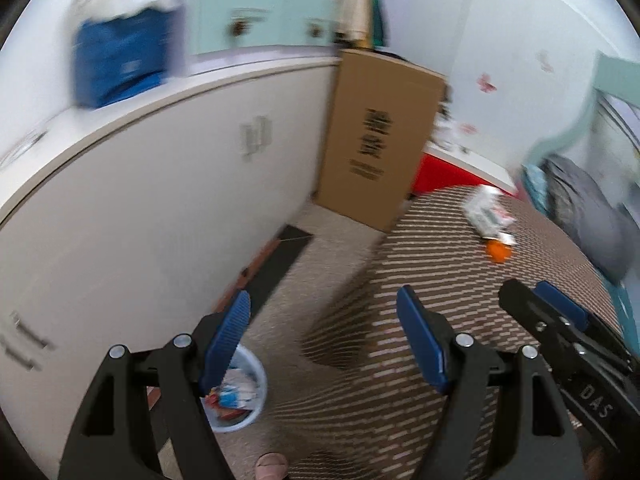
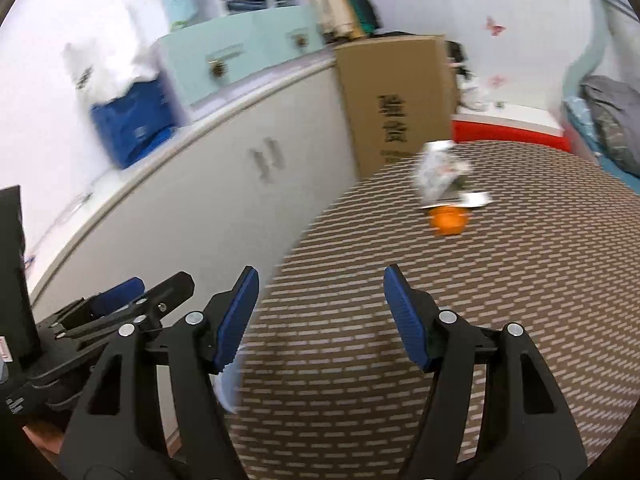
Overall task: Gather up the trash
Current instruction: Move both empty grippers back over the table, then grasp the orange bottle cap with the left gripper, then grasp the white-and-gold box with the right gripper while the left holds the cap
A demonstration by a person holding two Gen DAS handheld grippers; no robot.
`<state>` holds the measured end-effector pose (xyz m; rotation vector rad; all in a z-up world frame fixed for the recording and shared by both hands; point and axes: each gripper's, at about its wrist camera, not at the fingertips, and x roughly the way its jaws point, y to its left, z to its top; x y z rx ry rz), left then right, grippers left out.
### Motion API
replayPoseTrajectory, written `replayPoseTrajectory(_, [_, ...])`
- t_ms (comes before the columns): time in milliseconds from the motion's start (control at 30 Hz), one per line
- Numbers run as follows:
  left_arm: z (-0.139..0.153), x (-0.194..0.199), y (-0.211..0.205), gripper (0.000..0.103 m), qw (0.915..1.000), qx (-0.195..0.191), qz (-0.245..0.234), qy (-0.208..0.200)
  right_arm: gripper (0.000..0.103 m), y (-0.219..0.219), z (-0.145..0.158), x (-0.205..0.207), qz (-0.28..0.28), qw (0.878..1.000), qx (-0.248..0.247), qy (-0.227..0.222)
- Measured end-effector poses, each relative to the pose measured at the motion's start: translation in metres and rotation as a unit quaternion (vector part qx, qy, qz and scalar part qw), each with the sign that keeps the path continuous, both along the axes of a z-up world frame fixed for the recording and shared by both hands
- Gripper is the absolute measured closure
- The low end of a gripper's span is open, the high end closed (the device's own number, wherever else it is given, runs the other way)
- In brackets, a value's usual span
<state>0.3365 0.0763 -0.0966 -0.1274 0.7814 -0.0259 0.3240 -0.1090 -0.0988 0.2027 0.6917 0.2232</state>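
Observation:
A crumpled white wrapper [image 2: 442, 174] and an orange piece of peel [image 2: 448, 220] lie on the brown patterned tabletop [image 2: 440, 340], far ahead of my right gripper [image 2: 320, 320], which is open and empty. They also show in the left wrist view, the wrapper [image 1: 486, 212] and the orange piece [image 1: 499, 252]. My left gripper [image 1: 324, 340] is open and empty, over the table's left edge. A pale blue trash bin [image 1: 242, 394] with several scraps in it stands on the floor below, partly behind my left finger.
A white cabinet [image 1: 140, 200] runs along the left, with a blue bag [image 1: 120, 60] on top. A tall cardboard box [image 1: 376, 136] stands behind the table. A red-sided shelf [image 2: 508, 126] and grey bedding [image 2: 612, 120] lie at the far right. Both views are motion-blurred.

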Motion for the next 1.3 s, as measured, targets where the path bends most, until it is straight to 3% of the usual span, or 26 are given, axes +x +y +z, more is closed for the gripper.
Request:
replayPoseTrajectory(300, [-0.016, 0.059, -0.129, 0.032, 0.9941, 0.020, -0.103, 0.028, 0.039, -0.111, -0.009, 0.024, -0.087, 0.996, -0.008, 0.014])
replayPoseTrajectory(633, [-0.046, 0.105, -0.191, 0.040, 0.9891, 0.046, -0.126, 0.060, 0.039, -0.161, -0.026, 0.053, -0.101, 0.994, -0.005, 0.035])
replayPoseTrajectory(767, [-0.049, 0.113, -0.197, 0.054, 0.9889, 0.051, -0.125, 0.061, 0.039, -0.161, -0.032, 0.059, -0.095, 0.995, -0.004, 0.042])
replayPoseTrajectory(867, [-0.049, 0.113, -0.198, 0.074, 0.9880, 0.060, -0.130, 0.058, 0.039, -0.157, -0.036, 0.063, -0.092, 0.995, -0.001, 0.046])
replayPoseTrajectory(1100, [-0.037, 0.090, -0.169, 0.074, 0.9901, 0.038, -0.128, 0.042, 0.038, -0.135, -0.030, 0.061, -0.079, 0.996, -0.002, 0.043])
replayPoseTrajectory(1300, [-0.020, 0.086, -0.122, 0.074, 0.9957, 0.036, -0.084, 0.016, 0.033, -0.102, -0.024, 0.075, -0.051, 0.998, 0.002, 0.036])
